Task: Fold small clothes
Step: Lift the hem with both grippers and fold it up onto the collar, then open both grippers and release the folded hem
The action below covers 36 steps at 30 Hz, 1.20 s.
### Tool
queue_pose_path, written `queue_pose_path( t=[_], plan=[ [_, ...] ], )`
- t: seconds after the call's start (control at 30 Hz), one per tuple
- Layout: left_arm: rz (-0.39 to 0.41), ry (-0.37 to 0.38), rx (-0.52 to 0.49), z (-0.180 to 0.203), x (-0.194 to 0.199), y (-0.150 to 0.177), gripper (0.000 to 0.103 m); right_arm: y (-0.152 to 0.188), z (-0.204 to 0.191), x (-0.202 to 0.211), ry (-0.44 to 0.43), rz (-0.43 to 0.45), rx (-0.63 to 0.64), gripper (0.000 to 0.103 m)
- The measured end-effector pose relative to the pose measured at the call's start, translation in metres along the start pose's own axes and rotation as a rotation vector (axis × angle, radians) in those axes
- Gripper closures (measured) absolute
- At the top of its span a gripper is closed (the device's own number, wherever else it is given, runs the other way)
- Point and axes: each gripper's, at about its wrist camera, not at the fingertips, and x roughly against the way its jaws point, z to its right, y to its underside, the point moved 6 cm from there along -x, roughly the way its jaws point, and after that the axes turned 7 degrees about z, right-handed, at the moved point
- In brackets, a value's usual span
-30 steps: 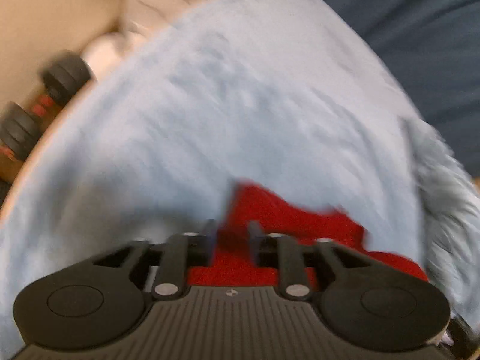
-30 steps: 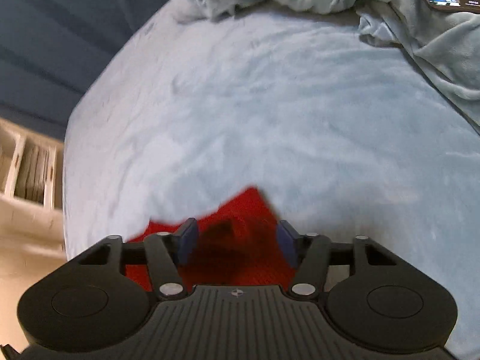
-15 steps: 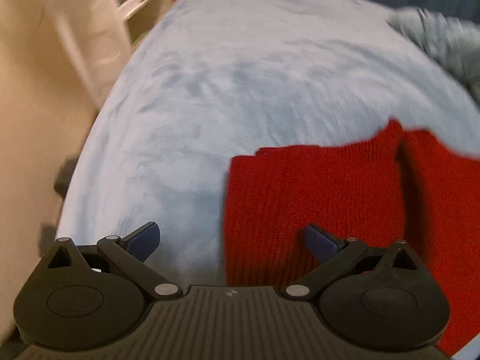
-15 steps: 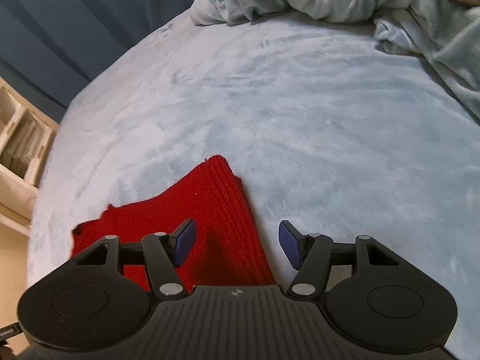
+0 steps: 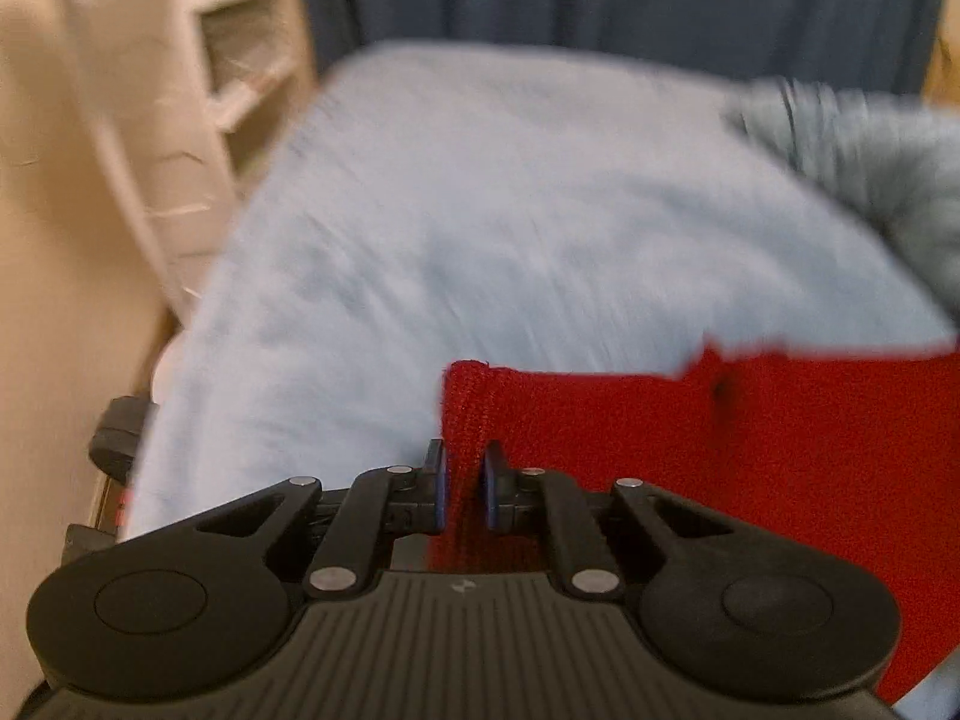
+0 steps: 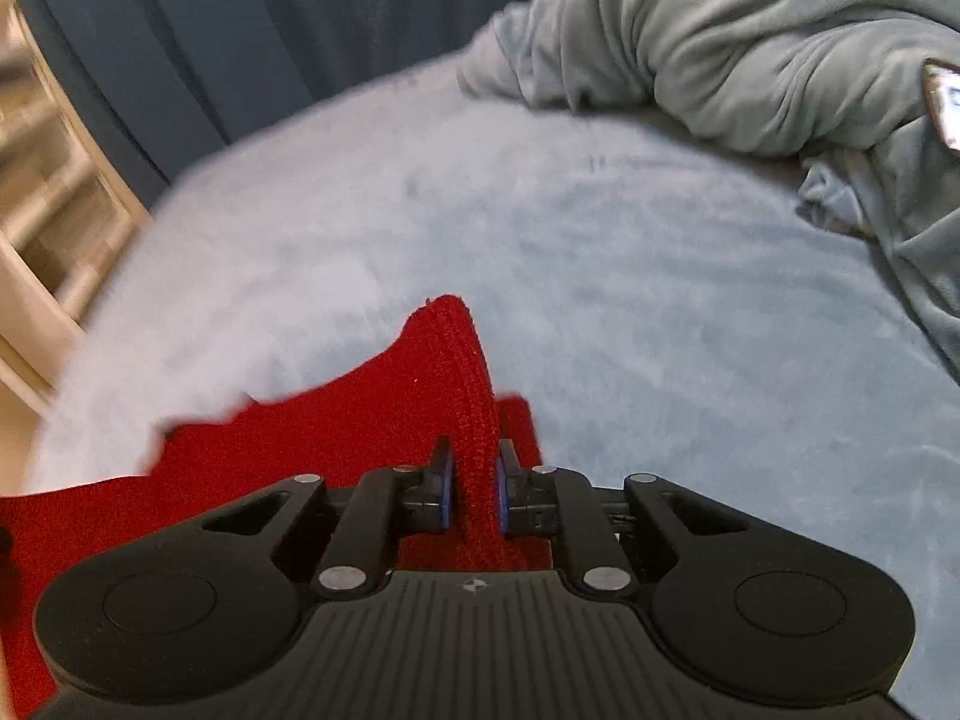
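Dark blue curtain point(image 6: 180, 30) behind bed point(image 6: 600, 252), pale shelving point(image 5: 240, 60) alongside.

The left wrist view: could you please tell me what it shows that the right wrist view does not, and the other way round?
Only the left wrist view shows the left gripper, its jaws just closed on a raised corner of the red knit garment, and a dark dumbbell beside the bed. Only the right wrist view shows the right gripper, likewise just closed on a pinched-up fold, and a phone lying on the rumpled grey blanket. Both show the garment, the light blue bed cover, the dark curtain and pale shelving.
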Motion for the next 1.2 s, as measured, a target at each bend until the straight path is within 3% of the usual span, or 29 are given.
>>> queue_pose_path(
  t=[0.07, 0.2, 0.27, 0.4, 0.47, 0.57, 0.63, 0.7, 0.8, 0.9, 0.97, 1.07, 1.13, 1.2],
  plan=[
    [0.023, 0.029, 0.077, -0.019, 0.013, -0.012, 0.091, -0.012, 0.001, 0.023, -0.06, 0.043, -0.025, 0.09],
    [0.054, -0.032, 0.076, -0.027, -0.003, -0.018, 0.091, -0.029, 0.003, 0.035, -0.088, 0.134, -0.017, 0.09],
    [-0.013, -0.055, 0.079, -0.025, -0.036, -0.009, 0.091, -0.027, 0.011, 0.01, -0.051, 0.093, -0.044, 0.09],
    [-0.182, -0.122, 0.013, -0.014, -0.106, 0.033, 0.086, 0.011, 0.031, -0.064, 0.095, -0.099, -0.035, 0.089],
    [-0.175, -0.151, 0.012, -0.014, -0.115, 0.039, 0.077, 0.026, 0.039, -0.083, 0.109, -0.125, -0.058, 0.086],
    [-0.142, -0.178, 0.017, -0.023, -0.11, 0.033, 0.054, 0.023, 0.053, -0.082, 0.089, -0.098, -0.2, 0.079],
    [-0.12, -0.214, -0.011, -0.032, -0.106, 0.032, 0.021, 0.023, 0.066, -0.08, 0.083, -0.096, -0.283, 0.056],
    [-0.092, -0.264, -0.038, -0.042, -0.098, 0.033, 0.007, 0.025, 0.08, -0.075, 0.089, -0.111, -0.356, 0.052],
    [-0.065, -0.274, -0.024, -0.048, -0.072, 0.035, 0.002, 0.029, 0.085, -0.059, 0.097, -0.125, -0.431, 0.045],
    [-0.052, -0.302, -0.075, -0.043, -0.037, 0.044, 0.0, 0.026, 0.092, -0.031, 0.18, -0.115, -0.465, 0.043],
    [-0.044, -0.281, -0.089, -0.037, -0.008, 0.056, 0.0, 0.023, 0.085, -0.002, 0.177, -0.051, -0.392, 0.04],
    [-0.059, -0.196, -0.043, -0.025, 0.028, 0.085, 0.0, 0.035, 0.05, 0.037, 0.113, 0.011, -0.138, 0.038],
    [-0.105, -0.156, -0.039, -0.015, 0.039, 0.11, 0.0, 0.057, 0.023, 0.052, 0.064, -0.002, 0.035, 0.038],
    [-0.171, -0.185, -0.083, -0.008, 0.039, 0.138, 0.0, 0.085, 0.01, 0.055, 0.075, -0.046, 0.134, 0.039]
  ],
)
